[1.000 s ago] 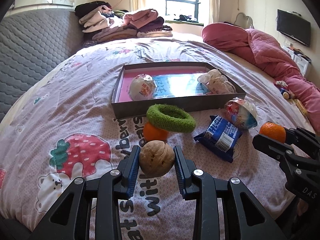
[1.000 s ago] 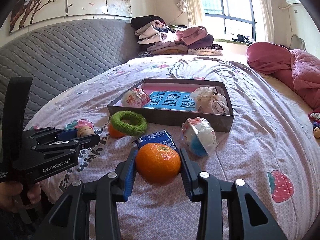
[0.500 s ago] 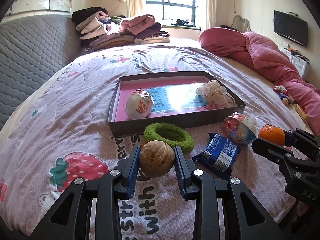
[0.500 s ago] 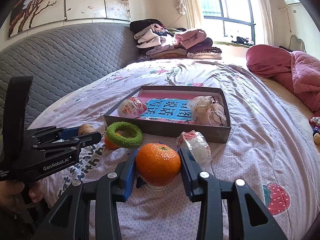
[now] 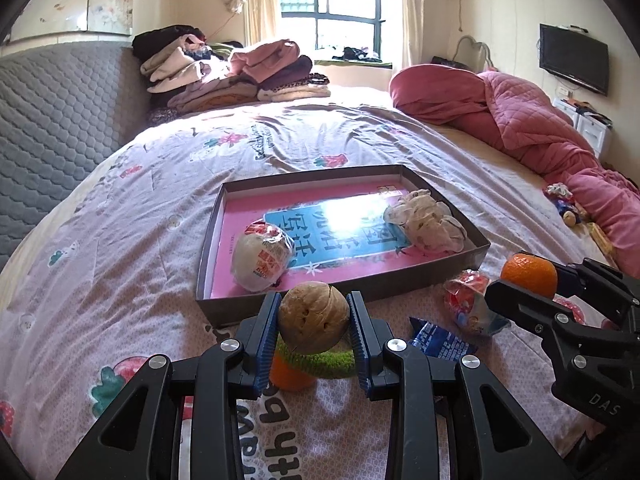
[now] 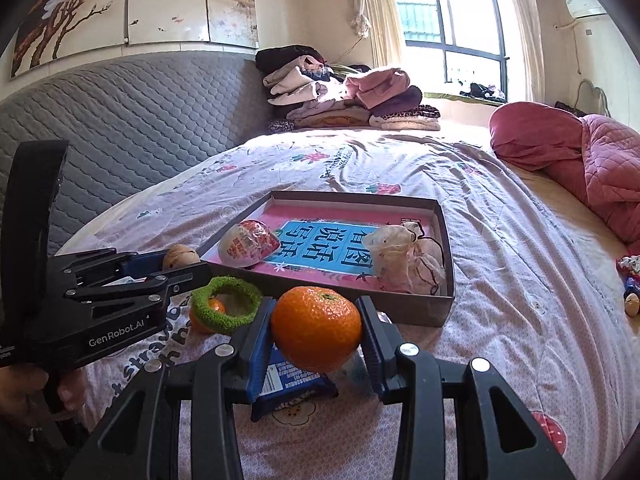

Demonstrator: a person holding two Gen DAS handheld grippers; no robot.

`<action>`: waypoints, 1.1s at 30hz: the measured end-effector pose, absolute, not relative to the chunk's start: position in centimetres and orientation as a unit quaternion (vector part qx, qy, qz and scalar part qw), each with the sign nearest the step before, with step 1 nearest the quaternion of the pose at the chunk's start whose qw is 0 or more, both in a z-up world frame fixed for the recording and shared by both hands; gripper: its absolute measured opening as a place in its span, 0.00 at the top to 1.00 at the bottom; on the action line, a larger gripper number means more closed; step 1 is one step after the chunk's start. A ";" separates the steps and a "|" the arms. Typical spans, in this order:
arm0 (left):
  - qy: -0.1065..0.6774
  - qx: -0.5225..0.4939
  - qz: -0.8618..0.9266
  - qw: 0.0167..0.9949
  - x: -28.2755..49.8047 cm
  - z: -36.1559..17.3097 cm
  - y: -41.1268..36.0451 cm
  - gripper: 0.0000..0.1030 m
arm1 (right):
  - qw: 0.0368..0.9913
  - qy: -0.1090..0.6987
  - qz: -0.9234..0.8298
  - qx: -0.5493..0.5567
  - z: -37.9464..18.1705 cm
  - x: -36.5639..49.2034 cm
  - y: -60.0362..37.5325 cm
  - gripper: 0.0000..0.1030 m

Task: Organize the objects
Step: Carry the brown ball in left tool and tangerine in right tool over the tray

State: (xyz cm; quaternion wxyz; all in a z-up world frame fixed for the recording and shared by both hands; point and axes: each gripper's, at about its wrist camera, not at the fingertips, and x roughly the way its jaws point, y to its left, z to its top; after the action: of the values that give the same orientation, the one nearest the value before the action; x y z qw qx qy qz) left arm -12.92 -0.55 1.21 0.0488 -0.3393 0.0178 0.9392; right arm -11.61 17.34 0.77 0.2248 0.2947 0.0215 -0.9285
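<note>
Walnut (image 5: 313, 318) clamped in left gripper (image 5: 313, 334), tangerine (image 6: 316, 329) in right gripper (image 6: 316, 338), both raised toward box (image 5: 478, 249) at twelve o'clock for dropping in

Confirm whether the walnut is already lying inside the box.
No, the walnut is clamped between the left gripper fingers, short of the box.

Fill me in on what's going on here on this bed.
A person is tidying loose things into a shallow box on the bed, a handheld gripper in each hand. The left gripper has its jaws shut on a walnut, held near the box's front edge. The right gripper holds an orange. A green ring, a blue packet and another orange lie outside the box.
</note>
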 end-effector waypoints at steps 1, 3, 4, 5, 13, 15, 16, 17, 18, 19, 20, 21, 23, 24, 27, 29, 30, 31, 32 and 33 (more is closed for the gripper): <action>0.018 -0.338 0.940 0.050 -13.2 1.3 -0.5 0.67 | 0.224 0.022 -0.929 0.294 0.8 -11.9 17.3 0.61; 0.020 -0.336 0.940 0.053 -13.7 1.4 -0.4 0.67 | 0.223 0.023 -0.930 0.291 1.0 -12.5 17.2 0.61; 0.022 -0.335 0.940 0.055 -13.9 1.4 -0.3 0.67 | 0.223 0.024 -0.931 0.289 1.1 -12.8 17.2 0.61; 0.024 -0.335 0.940 0.057 -14.2 1.5 -0.1 0.67 | 0.222 0.026 -0.931 0.288 1.2 -13.0 17.1 0.61; 0.029 -0.331 0.941 0.057 -16.5 1.9 -0.3 0.67 | 0.209 0.033 -0.934 0.289 1.0 -15.4 16.8 0.61; 0.028 -0.328 0.943 0.055 -17.2 2.2 -0.4 0.67 | 0.205 0.034 -0.935 0.289 1.0 -15.9 16.7 0.61; 0.027 -0.327 0.943 0.055 -17.4 2.3 -0.5 0.67 | 0.205 0.034 -0.935 0.288 1.0 -16.2 16.7 0.61; 0.027 -0.327 0.943 0.054 -17.7 2.3 -0.5 0.67 | 0.204 0.035 -0.935 0.289 0.9 -16.4 16.7 0.61; 0.026 -0.326 0.944 0.053 -18.0 2.4 -0.6 0.67 | 0.203 0.036 -0.935 0.289 0.8 -16.6 16.6 0.61; 0.025 -0.326 0.944 0.053 -18.3 2.4 -0.7 0.67 | 0.202 0.037 -0.935 0.289 0.8 -16.8 16.6 0.61; 0.024 -0.326 0.944 0.052 -18.5 2.4 -0.7 0.67 | 0.201 0.038 -0.935 0.290 0.8 -17.1 16.6 0.61; 0.023 -0.326 0.944 0.051 -18.7 2.3 -0.7 0.67 | 0.201 0.038 -0.935 0.291 0.7 -17.3 16.6 0.61; 0.021 -0.329 0.943 0.053 -19.1 2.1 -0.7 0.67 | 0.199 0.040 -0.935 0.292 0.5 -17.6 16.6 0.61; 0.021 -0.330 0.942 0.053 -19.3 2.0 -0.7 0.67 | 0.199 0.041 -0.934 0.293 0.5 -17.9 16.5 0.61; 0.023 -0.332 0.941 0.052 -19.9 1.7 -0.7 0.67 | 0.198 0.043 -0.934 0.295 0.4 -18.4 16.4 0.61; 0.023 -0.334 0.941 0.051 -20.3 1.5 -0.7 0.67 | 0.198 0.044 -0.934 0.295 0.3 -18.7 16.3 0.61; 0.023 -0.335 0.941 0.050 -20.4 1.4 -0.8 0.67 | 0.199 0.046 -0.933 0.295 0.3 -18.8 16.2 0.61; 0.023 -0.336 0.940 0.049 -20.6 1.3 -0.8 0.67 | 0.198 0.046 -0.934 0.294 0.3 -18.9 16.1 0.61; 0.024 -0.337 0.940 0.048 -20.7 1.2 -0.8 0.67 | 0.199 0.047 -0.934 0.294 0.2 -19.1 16.0 0.61; 0.024 -0.338 0.940 0.047 -20.9 1.1 -0.9 0.67 | 0.199 0.048 -0.933 0.295 0.2 -19.2 15.9 0.61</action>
State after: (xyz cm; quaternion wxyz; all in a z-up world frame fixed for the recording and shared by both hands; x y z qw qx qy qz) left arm -20.88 -0.89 1.09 0.0468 -0.3376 0.0241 0.9398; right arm -19.23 15.95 0.22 0.1986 0.2949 0.0477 -0.9334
